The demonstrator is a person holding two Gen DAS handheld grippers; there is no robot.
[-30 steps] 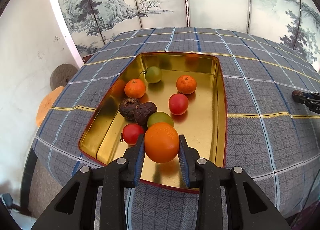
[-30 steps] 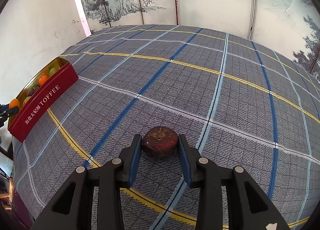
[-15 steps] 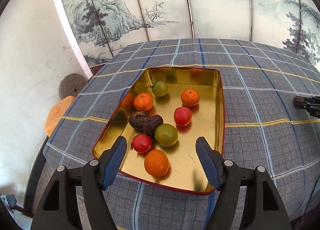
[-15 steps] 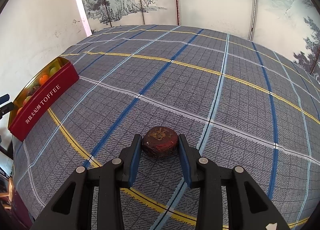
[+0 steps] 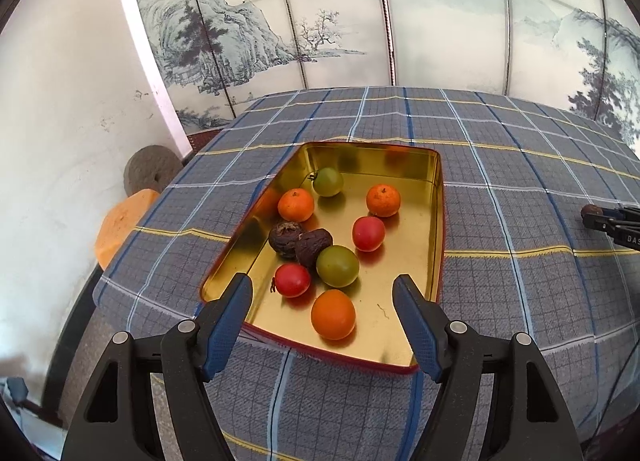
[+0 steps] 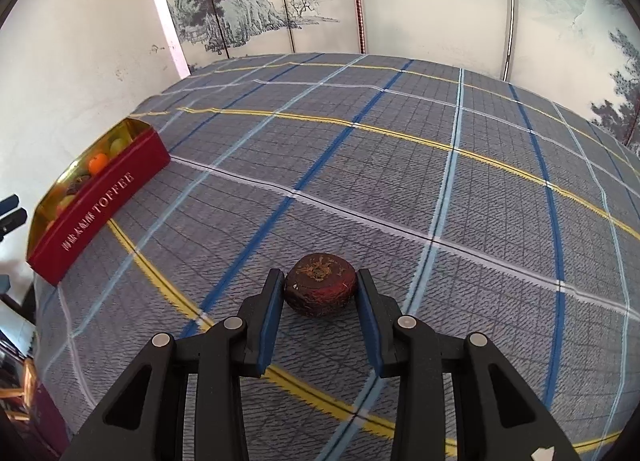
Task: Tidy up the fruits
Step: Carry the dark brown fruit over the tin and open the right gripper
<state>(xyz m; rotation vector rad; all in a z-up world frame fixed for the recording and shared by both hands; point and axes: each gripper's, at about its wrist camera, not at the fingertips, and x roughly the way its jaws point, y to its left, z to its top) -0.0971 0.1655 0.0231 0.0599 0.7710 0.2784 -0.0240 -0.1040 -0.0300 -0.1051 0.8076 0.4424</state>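
A gold tin [image 5: 438, 221] with red outer walls holds several fruits. An orange [image 5: 333, 314] lies near its front rim. Behind it are a green tomato [image 5: 337, 271], a red tomato [image 5: 293, 280], two dark wrinkled fruits [image 5: 285, 234] and two mandarins [image 5: 296, 204]. My left gripper [image 5: 323, 283] hovers open above the tin's near end, with nothing between its pads. My right gripper [image 6: 320, 279] is shut on a dark red-brown fruit [image 6: 320, 289] that rests on the plaid cloth. The tin [image 6: 100, 209] sits far to its left.
A blue-grey plaid cloth [image 6: 400, 165] covers the table, whose edge drops off just below the tin. A round millstone [image 5: 152, 173] and an orange block [image 5: 120, 221] stand past the left edge. A painted folding screen [image 5: 360, 21] lines the back.
My left gripper opened and let go of the orange, which now lies in the tin near the front rim. The gripper drew back and up. The right gripper kept still.
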